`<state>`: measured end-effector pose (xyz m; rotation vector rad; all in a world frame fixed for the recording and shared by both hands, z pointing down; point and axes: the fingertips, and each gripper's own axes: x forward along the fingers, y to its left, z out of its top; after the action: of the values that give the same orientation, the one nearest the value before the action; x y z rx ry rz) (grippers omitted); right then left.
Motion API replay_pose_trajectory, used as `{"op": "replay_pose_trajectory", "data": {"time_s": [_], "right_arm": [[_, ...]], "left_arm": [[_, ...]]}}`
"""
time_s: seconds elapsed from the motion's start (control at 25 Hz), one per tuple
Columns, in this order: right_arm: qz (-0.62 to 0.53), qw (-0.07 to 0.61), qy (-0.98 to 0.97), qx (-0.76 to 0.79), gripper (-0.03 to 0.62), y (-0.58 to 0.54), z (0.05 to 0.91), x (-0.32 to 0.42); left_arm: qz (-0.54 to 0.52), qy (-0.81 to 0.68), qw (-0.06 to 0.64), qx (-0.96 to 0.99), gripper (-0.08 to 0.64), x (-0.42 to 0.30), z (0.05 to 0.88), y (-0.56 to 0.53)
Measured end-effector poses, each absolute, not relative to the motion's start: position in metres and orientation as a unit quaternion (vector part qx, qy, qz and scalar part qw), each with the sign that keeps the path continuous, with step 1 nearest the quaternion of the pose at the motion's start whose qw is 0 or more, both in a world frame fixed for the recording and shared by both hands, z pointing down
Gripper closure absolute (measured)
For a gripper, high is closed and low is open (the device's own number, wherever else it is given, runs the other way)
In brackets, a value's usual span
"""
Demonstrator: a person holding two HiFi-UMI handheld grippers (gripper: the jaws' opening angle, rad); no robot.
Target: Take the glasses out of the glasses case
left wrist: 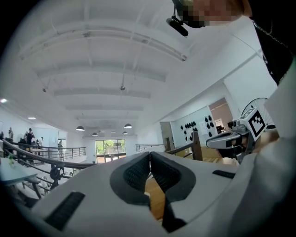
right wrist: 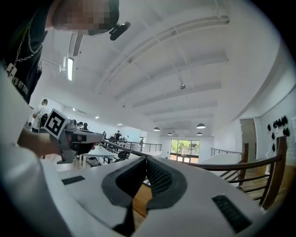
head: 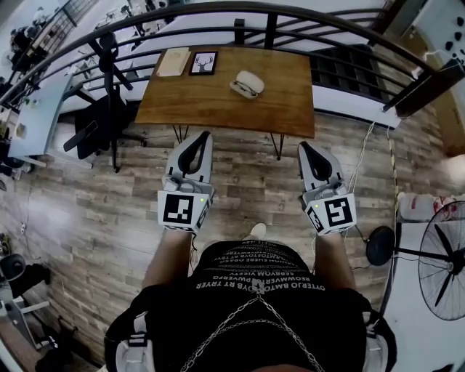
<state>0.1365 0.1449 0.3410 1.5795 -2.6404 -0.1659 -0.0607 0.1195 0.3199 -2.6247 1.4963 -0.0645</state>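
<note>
**Both grippers shut and empty, short of the table with the case**

Nearest the camera, the person holds the left gripper and the right gripper out level over the plank floor, side by side and well apart. In each gripper view the ribbed pads are pressed together with nothing between them. Both tips stop just short of the near edge of the wooden table.

On the table, towards its far right part, lies the white glasses case, an oval, rounded shell. From this far I cannot tell whether its lid is shut or ajar, and no glasses show, so they are presumably inside. To the left of the case stands a small black picture frame with an antler print, and left of that a pale flat board. A dark curved railing runs beyond the far edge.

Judging from this, nothing of the task has begun. The case looks smooth and light, and nothing holds it in place. A push from one gripper alone would likely slide it towards the frame or the far edge instead of lifting the lid. One gripper should hold the base while the other opens it. Both must spread their jaws before arriving, or the shut tips will only nudge the case. Once it is open, a pinch on a lens rather than the frame could smear or stress the glasses.
</note>
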Motion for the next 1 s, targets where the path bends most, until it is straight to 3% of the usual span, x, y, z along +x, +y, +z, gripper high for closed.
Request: {"op": "replay_pose_trajectory", "data": {"time_s": [1.0], "right_arm": [[-0.051, 0.018, -0.880, 0.471, 0.577, 0.111, 0.355, 0.132]], "left_arm": [[-0.048, 0.542, 0.052, -0.837, 0.531, -0.080, 0.338, 0.108]]}}
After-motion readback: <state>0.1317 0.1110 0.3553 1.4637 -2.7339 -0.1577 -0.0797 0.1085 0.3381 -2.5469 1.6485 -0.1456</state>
